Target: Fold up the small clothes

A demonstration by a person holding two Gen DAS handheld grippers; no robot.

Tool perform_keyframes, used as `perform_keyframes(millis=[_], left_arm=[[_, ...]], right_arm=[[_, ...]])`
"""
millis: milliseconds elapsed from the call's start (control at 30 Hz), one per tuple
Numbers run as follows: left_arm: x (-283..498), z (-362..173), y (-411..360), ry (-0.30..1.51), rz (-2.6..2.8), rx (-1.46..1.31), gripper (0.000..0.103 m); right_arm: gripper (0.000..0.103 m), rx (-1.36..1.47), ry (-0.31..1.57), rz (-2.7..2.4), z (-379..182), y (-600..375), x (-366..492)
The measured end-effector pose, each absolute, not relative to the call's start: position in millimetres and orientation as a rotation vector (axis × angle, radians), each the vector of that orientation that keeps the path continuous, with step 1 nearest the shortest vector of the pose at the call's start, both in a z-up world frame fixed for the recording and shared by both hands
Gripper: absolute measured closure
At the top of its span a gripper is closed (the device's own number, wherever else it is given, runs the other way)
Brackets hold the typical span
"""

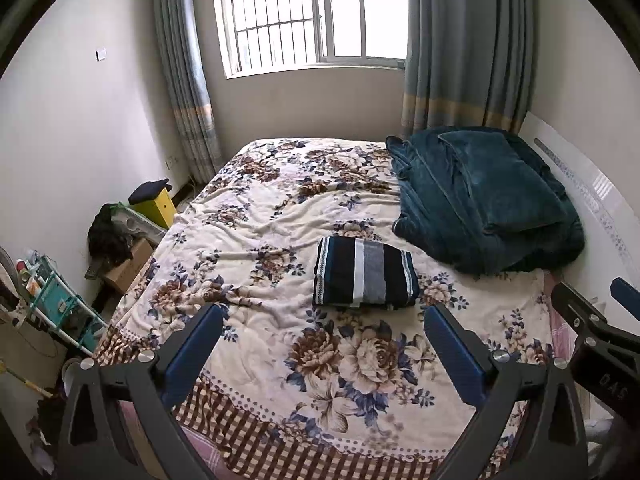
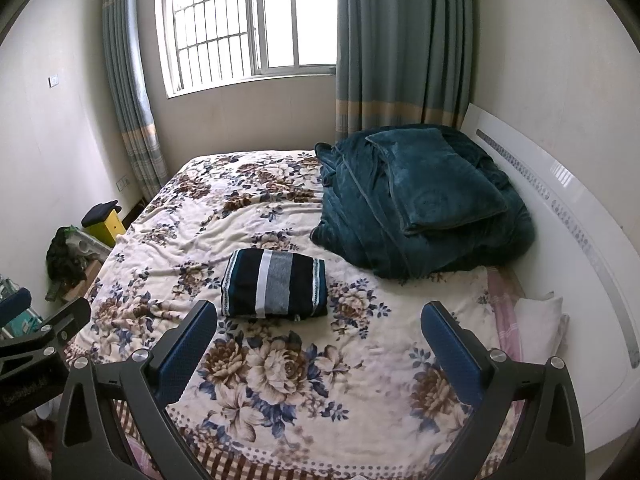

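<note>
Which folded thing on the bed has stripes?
The small folded garment in the middle has stripes; the big blanket pile behind it is plain teal.

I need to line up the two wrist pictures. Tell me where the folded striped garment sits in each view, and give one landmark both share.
Left wrist view: the folded striped garment lies on the floral bedspread, just right of centre.
Right wrist view: the folded striped garment lies left of centre.
Shared landmark: the teal blanket pile, behind and right of the garment in both.

One folded striped garment (image 1: 365,275), one teal blanket pile (image 1: 486,200), two curtains (image 1: 466,44).
</note>
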State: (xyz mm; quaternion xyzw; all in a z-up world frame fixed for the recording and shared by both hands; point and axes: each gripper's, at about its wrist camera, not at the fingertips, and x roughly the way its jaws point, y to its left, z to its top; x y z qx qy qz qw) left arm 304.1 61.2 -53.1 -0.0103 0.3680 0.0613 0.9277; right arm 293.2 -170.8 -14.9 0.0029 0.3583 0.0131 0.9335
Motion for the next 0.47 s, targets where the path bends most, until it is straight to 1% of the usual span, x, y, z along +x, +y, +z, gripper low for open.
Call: perform_keyframes(millis=[467], left_arm=[[294.8,-55.5,62.8,0.735,0.147,-0.023,0.0]], right_arm=[[0.0,0.007,0.724,0.017,-12.6,-163.9,287.4]])
